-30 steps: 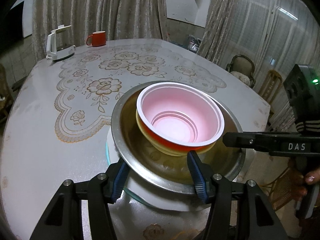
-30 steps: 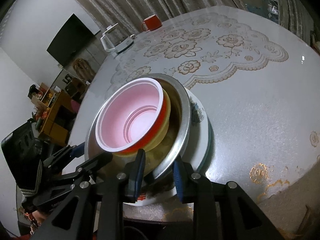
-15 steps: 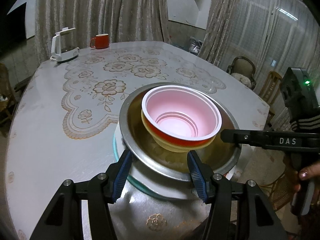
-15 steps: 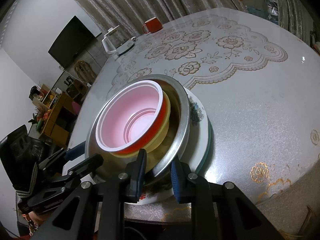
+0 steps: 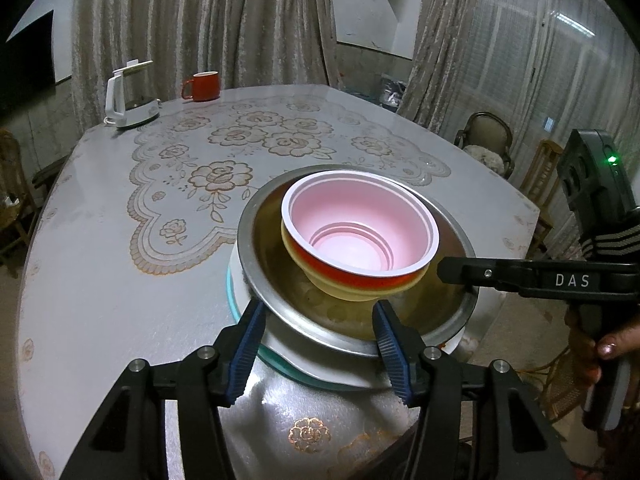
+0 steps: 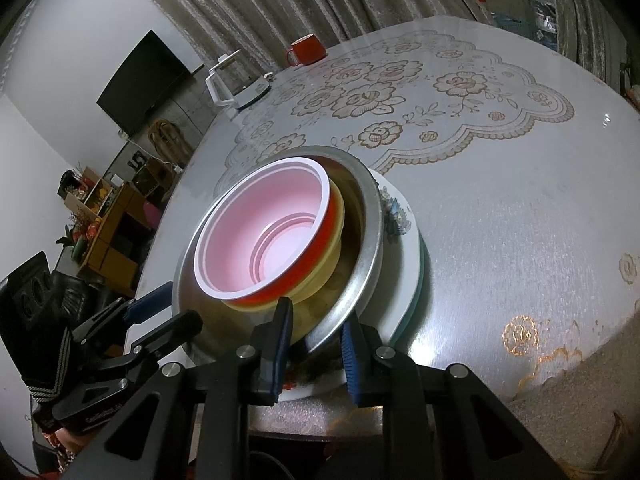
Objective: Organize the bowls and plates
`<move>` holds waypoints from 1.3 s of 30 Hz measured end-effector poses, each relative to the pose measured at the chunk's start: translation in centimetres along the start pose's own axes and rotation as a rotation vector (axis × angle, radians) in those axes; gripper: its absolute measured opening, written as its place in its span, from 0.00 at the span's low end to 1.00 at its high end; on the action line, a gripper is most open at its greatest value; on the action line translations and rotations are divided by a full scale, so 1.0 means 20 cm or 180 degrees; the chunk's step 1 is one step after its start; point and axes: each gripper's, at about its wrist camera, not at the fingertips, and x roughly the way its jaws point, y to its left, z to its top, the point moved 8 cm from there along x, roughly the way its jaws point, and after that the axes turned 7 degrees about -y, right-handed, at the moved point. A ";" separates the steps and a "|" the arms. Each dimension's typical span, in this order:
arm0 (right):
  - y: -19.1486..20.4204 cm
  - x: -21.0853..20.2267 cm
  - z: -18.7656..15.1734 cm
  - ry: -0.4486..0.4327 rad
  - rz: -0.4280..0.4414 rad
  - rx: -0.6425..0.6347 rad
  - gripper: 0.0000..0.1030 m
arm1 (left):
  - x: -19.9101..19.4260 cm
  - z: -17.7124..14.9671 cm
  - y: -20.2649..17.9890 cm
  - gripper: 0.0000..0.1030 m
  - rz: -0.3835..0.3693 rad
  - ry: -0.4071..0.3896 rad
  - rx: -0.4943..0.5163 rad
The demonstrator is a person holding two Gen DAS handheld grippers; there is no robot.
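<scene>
Bowls sit nested in a steel bowl [image 5: 352, 320] atop stacked plates [image 6: 408, 240], right hand-held gripper [image 6: 316, 336] clenched on its rim, left hand-held gripper [image 5: 318, 344] released; stacking looks nearly finished.

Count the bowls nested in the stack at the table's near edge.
3: the pink-lined red bowl on top, the yellow bowl under it, the metal bowl around both. Plates lie beneath; more bowls may be hidden.
</scene>
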 end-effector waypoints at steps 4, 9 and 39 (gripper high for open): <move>0.01 0.00 -0.01 -0.0012 -0.0043 -0.0037 0.26 | -0.01 0.00 -0.01 0.55 -0.0004 -0.0006 -0.0007; 0.03 -0.01 -0.02 -0.0030 -0.0096 -0.0103 0.29 | -0.03 0.00 -0.02 0.55 -0.0022 -0.0012 -0.0028; 0.19 -0.27 -0.15 -0.0612 -0.0424 -0.0559 0.39 | -0.25 -0.09 -0.05 0.87 0.0128 -0.0127 -0.0135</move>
